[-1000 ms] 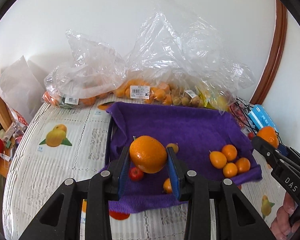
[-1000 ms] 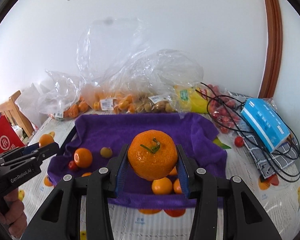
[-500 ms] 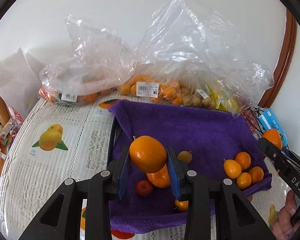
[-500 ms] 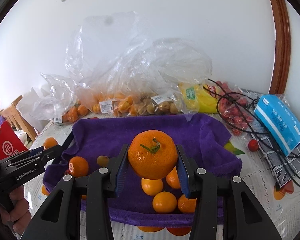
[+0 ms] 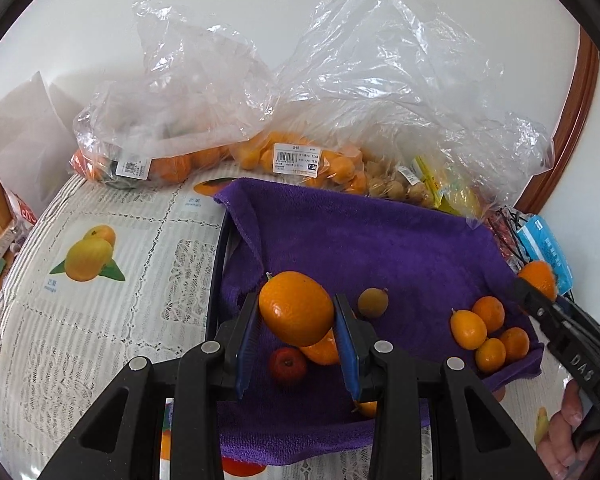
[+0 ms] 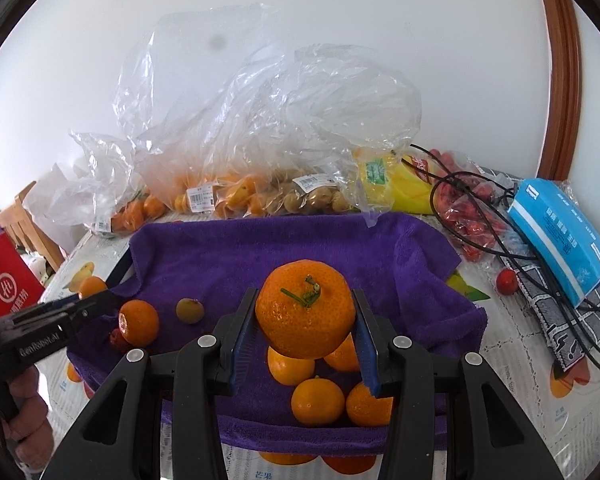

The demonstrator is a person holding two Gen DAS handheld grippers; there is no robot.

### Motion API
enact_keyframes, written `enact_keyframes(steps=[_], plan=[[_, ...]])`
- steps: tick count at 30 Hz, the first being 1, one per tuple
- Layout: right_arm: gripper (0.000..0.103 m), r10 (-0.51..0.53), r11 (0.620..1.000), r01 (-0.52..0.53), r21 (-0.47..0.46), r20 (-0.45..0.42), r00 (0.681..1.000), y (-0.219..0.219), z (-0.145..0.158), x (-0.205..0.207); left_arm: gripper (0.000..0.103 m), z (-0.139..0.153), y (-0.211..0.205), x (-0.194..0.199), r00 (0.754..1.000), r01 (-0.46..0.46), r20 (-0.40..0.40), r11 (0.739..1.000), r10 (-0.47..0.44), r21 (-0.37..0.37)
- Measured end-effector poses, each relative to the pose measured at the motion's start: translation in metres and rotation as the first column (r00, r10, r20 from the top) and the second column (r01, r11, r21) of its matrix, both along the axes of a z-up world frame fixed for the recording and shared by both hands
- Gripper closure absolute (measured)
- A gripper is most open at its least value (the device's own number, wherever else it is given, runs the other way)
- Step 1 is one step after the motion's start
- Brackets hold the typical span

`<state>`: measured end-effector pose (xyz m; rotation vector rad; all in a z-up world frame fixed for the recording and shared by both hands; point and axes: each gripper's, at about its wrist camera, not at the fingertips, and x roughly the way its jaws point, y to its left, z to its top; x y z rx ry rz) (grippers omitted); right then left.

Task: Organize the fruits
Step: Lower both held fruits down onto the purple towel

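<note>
My left gripper (image 5: 296, 312) is shut on an oval kumquat (image 5: 296, 307), held above the left part of a purple towel (image 5: 360, 236). Under it lie a small red fruit (image 5: 287, 364), another orange fruit (image 5: 322, 350) and a brownish round fruit (image 5: 373, 302). In the right wrist view my right gripper (image 6: 305, 320) is shut on a mandarin (image 6: 305, 314) with a green stem. It hovers over a cluster of several small oranges (image 6: 318, 400) on the towel's (image 6: 260, 248) near right part. The same cluster (image 5: 486, 332) shows in the left wrist view, with the right gripper (image 5: 540, 292) at the frame's right edge.
Clear plastic bags of oranges (image 5: 172, 160), kumquats (image 5: 300, 156) and small brown fruit (image 6: 308, 200) line the wall behind the towel. A blue box (image 6: 560, 232), black cables (image 6: 480, 216), red fruit (image 6: 472, 224) and a loose red fruit (image 6: 506, 280) lie right. The fruit-print tablecloth (image 5: 100, 280) extends left.
Both grippers have sunk and come closer to the towel, each keeping hold of its fruit. The fruit on the towel looms larger in both views.
</note>
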<state>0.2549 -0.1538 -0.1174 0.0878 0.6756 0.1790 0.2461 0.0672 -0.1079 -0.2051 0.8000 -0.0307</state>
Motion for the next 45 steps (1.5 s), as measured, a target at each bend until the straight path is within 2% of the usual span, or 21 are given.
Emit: enact_keyframes(steps=[9,21,34,39,45], plan=[[0.059,0.051,0.999,-0.051,0.0,-0.066,0.997,0.012,-0.019,0.007,0.069,-0.001,0.001,0.002,1.0,-0.002,-0.011,1.0,0.002,-0.007],[0.059,0.16,0.985,-0.165,-0.038,-0.108,0.981,0.034,-0.028,0.001,0.069,-0.002,0.001,0.004,1.0,-0.003,-0.016,1.0,0.003,-0.01],[0.059,0.176,0.979,-0.187,-0.08,-0.121,0.977,0.037,-0.029,0.0,0.069,0.0,0.004,0.002,1.0,-0.009,-0.007,0.999,0.009,-0.038],[0.059,0.177,0.969,-0.192,-0.152,-0.109,0.978,0.043,-0.03,-0.001,0.069,-0.002,0.004,0.003,1.0,-0.002,-0.015,0.999,0.002,-0.048],[0.058,0.177,0.971,-0.191,-0.144,-0.106,0.979,0.042,-0.03,-0.001,0.069,-0.004,-0.001,0.003,1.0,0.012,-0.022,0.999,-0.012,-0.042]])
